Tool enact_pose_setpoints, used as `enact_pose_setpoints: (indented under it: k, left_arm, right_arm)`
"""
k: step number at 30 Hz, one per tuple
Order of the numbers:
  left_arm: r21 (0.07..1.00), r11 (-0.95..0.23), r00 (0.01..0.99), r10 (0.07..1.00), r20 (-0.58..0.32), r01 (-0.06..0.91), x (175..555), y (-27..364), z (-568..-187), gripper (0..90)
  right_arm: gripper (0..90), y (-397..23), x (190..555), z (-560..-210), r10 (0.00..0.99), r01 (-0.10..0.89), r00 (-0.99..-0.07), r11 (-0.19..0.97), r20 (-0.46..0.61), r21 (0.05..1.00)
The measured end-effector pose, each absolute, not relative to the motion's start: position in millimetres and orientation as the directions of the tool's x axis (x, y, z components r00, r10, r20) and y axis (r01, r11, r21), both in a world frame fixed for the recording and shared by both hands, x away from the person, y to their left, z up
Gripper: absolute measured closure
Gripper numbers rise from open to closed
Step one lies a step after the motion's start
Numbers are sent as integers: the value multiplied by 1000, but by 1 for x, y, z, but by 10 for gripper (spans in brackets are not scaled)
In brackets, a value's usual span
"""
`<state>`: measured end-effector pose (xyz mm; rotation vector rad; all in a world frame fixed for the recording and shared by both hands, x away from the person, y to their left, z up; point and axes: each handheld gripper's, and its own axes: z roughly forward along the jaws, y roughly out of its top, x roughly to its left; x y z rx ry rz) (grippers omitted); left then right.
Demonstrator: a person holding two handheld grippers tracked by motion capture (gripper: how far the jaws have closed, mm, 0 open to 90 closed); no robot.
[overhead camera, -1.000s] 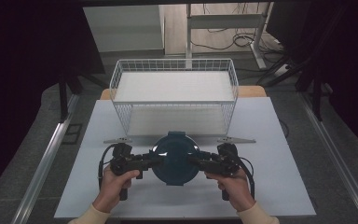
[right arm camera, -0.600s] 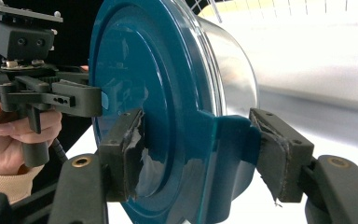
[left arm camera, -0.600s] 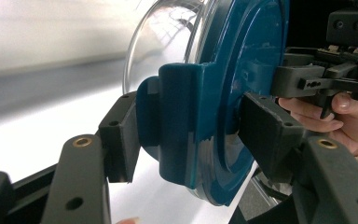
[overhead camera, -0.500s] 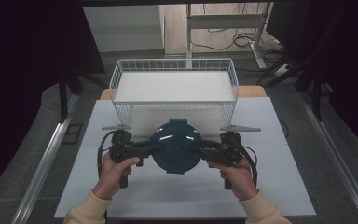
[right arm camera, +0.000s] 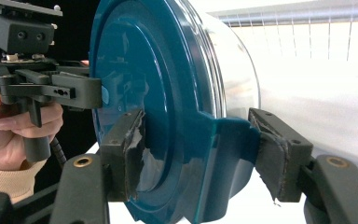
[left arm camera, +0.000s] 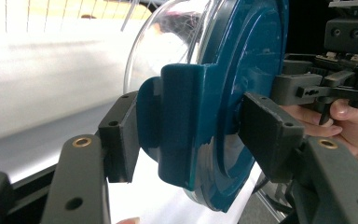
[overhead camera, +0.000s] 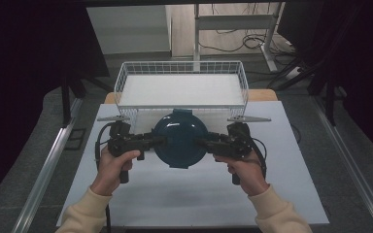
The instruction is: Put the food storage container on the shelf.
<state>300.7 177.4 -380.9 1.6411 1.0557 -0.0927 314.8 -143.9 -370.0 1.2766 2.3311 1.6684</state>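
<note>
The two grippers are carrying a round dark-teal lidded container (overhead camera: 179, 138) between them, each clamped on one of the side latch tabs that stick out from its lid. In the left gripper view, the left gripper (left arm camera: 186, 140) is pinching the tab from both faces, its black pads sitting flat against the teal plastic; the clear bowl (left arm camera: 168, 42) under the lid is bulging away beyond the jaws. In the right gripper view, the right gripper (right arm camera: 200, 149) is doing the same on the opposite tab, jaws drawn in tight on it, and one of its pads (right arm camera: 272, 154) is looking frayed at the edge.

In the high view the container is hanging straight between the two claws, ahead of the left gripper's tips to that gripper's right, and ahead of the right gripper's tips to its left. Neither hand is nearer: the left hand (overhead camera: 114, 165) and right hand (overhead camera: 243, 167) are sitting evenly on either side.

The white wire basket (overhead camera: 182, 68) is standing directly beyond the container, away from the person, its near wall just behind the lid. As I judge it, the coming move is a forward carry over that wall, both claws travelling level together so the container is not tipping.
</note>
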Motion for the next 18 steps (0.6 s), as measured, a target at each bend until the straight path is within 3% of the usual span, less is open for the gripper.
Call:
enact_pose_setpoints:
  k: [18]
  left_arm:
    - [801,43,633,587,-504,597,311,181,-331,409]
  right_arm:
    - [385,-139,333,-312,588,521,-728,142,352,842]
